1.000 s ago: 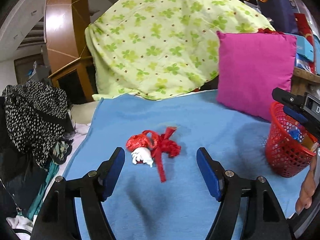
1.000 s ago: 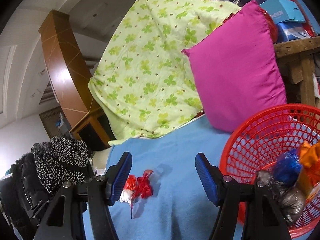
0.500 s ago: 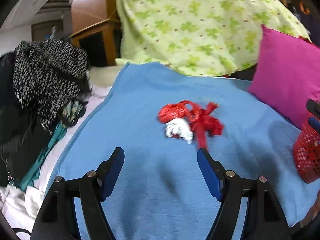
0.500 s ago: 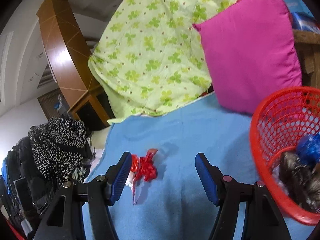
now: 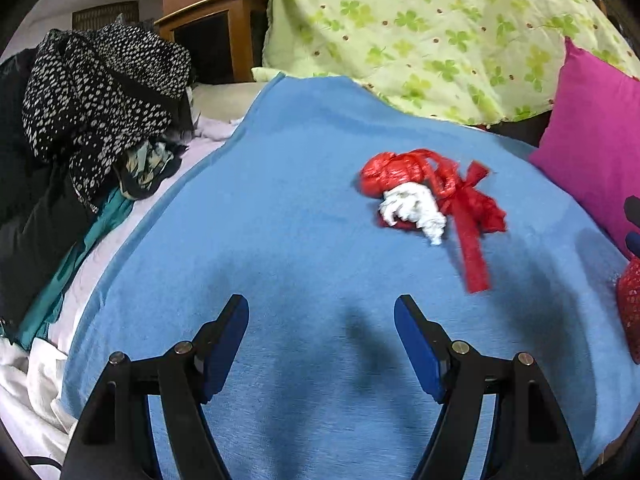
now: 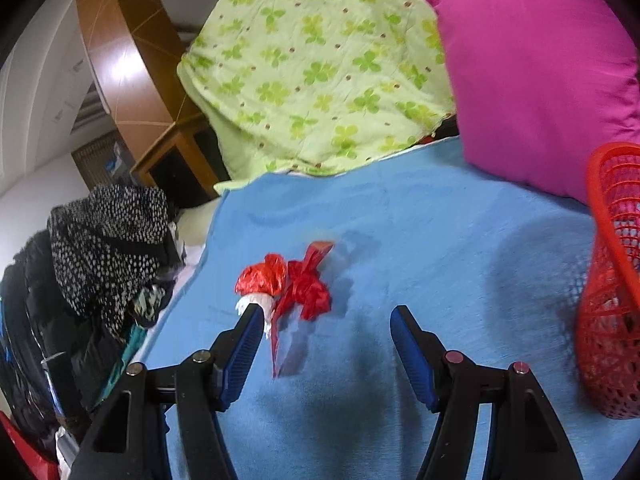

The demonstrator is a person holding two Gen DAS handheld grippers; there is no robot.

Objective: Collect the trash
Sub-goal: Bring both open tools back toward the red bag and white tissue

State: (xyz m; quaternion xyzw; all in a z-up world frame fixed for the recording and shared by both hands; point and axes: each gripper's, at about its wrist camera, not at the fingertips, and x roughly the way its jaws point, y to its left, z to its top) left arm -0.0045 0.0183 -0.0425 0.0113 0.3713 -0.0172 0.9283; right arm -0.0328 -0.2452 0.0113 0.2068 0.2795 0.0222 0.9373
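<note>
A bundle of trash [image 5: 430, 200], made of crumpled red plastic tied with a red ribbon and a wad of white paper tucked against it, lies on a blue blanket [image 5: 280, 240] spread over a bed. In the left wrist view it sits ahead and to the right of the left claw [image 5: 321, 342], well apart from both blue pads, with nothing between them; the claw's jaws stand wide and empty above the blanket.

In the right wrist view the same bundle [image 6: 292, 284] lies ahead and left of the right claw [image 6: 326, 342]. The left pad overlaps the white paper end of the bundle, though whether it touches cannot be told. The right claw is also spread and holds nothing.

A red mesh basket [image 6: 612, 300] stands on the blanket at the right edge of the right wrist view, well apart from the bundle. Only part of its wall and rim shows; something pale shows through the mesh low down, but what it is cannot be told. A sliver of the same basket [image 5: 630, 312] appears at the right edge of the left view.

Behind the blanket lean a magenta pillow [image 6: 540, 72] and a green clover-print quilt [image 6: 320, 64]. A heap of dark spotted clothing [image 5: 100, 96] lies to the left.
</note>
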